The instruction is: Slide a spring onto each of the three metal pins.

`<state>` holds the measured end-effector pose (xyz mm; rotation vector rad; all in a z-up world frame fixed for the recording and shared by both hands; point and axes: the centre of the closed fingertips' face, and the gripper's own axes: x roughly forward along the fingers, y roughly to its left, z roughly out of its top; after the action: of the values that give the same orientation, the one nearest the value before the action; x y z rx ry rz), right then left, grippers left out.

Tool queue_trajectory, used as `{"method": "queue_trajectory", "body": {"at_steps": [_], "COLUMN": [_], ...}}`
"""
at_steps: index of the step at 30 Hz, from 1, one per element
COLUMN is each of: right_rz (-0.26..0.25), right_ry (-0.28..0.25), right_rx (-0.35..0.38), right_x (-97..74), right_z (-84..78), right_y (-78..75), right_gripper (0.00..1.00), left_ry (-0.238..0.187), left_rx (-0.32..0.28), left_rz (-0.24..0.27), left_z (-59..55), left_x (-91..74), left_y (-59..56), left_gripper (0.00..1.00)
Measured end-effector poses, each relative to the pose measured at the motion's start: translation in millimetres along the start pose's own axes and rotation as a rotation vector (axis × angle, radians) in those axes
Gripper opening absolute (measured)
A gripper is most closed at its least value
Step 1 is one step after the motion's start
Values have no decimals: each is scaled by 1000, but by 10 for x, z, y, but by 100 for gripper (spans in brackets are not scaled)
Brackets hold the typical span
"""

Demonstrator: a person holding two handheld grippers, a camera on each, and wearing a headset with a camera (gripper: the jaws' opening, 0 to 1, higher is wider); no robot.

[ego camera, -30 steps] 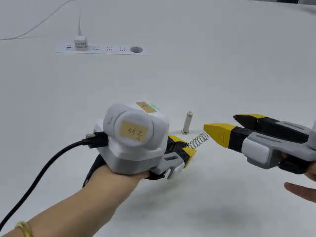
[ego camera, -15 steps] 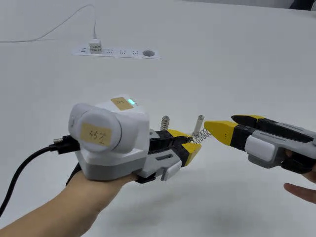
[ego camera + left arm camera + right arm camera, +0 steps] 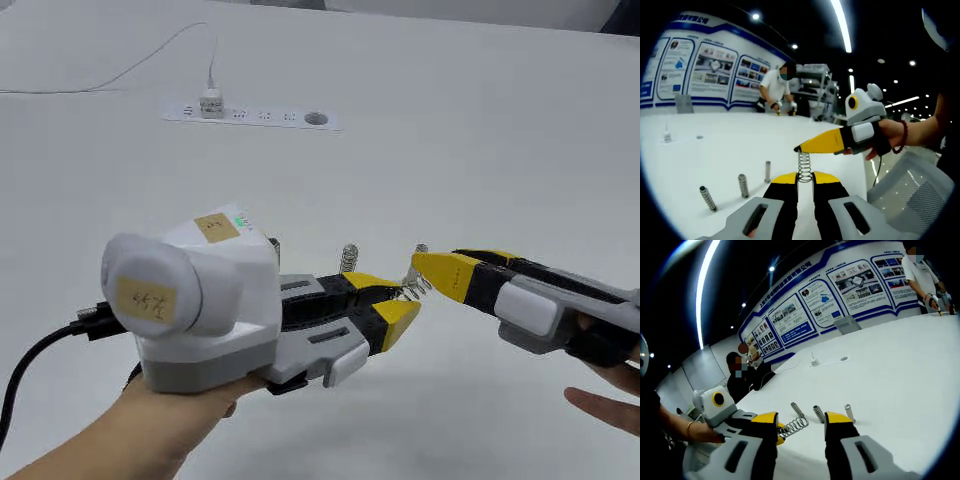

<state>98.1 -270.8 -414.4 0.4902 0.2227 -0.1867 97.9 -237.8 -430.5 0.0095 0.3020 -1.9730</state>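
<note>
My left gripper (image 3: 400, 298) is shut on the base of a small steel spring (image 3: 415, 288), which sticks out beyond its yellow tips. In the left gripper view the spring (image 3: 804, 167) stands upright from the shut jaws. A yellow fingertip (image 3: 812, 145) of the right gripper touches its free end. My right gripper (image 3: 802, 419) is open, with the spring (image 3: 794, 426) lying between its fingers. On the table stand three pins: two wear springs (image 3: 707, 197) (image 3: 743, 185) and one pin (image 3: 768, 171) is bare. The bare pin (image 3: 420, 250) shows behind the right gripper (image 3: 440, 262).
A white power strip (image 3: 250, 115) with a plug and cable lies far back on the white table (image 3: 480, 150). People stand by display boards in the background of both gripper views. The table around the pins is bare.
My left gripper has lifted and moved right with the spring, whose free end now meets the right gripper's yellow fingertip. The head camera has shifted, bringing a sprung pin into sight.
</note>
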Motion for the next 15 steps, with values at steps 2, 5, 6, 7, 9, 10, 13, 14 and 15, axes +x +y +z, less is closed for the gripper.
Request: {"method": "queue_trajectory", "body": {"at_steps": [2,5,6,7,9,10,13,14,15], "right_rz": [15,27,31,38,61,65,75,76,78], "right_ry": [-6,-4,-5,-7,-15,-16,-18,-15,-15], "right_rx": [29,56,64,76,120,130,141,147,148], "right_x": [14,34,41,46,60,65,74,79,82], "right_z": [2,-10,-15,-15,-13,-15,-20,-30,-34], "right_y": [33,51,63,79,122,128,146,152,157], "right_gripper": [35,33,33,32,32,32,31,30,30], "left_ry": [-14,-27,-32,-37,-42,-43,-46,-50,-52], "left_rx": [-9,-14,-18,-22,-26,-27,-29,-32,-34], "left_rz": [4,14,19,21,23,23,21,19,18], "left_z": [29,58,65,71,76,76,78,82,84], "left_x": [-23,-52,-64,-72,-87,-91,-102,-104,-104], "left_y": [1,11,17,21,20,19,10,2,-3], "left_gripper": [10,10,10,10,10,10,10,10,10]}}
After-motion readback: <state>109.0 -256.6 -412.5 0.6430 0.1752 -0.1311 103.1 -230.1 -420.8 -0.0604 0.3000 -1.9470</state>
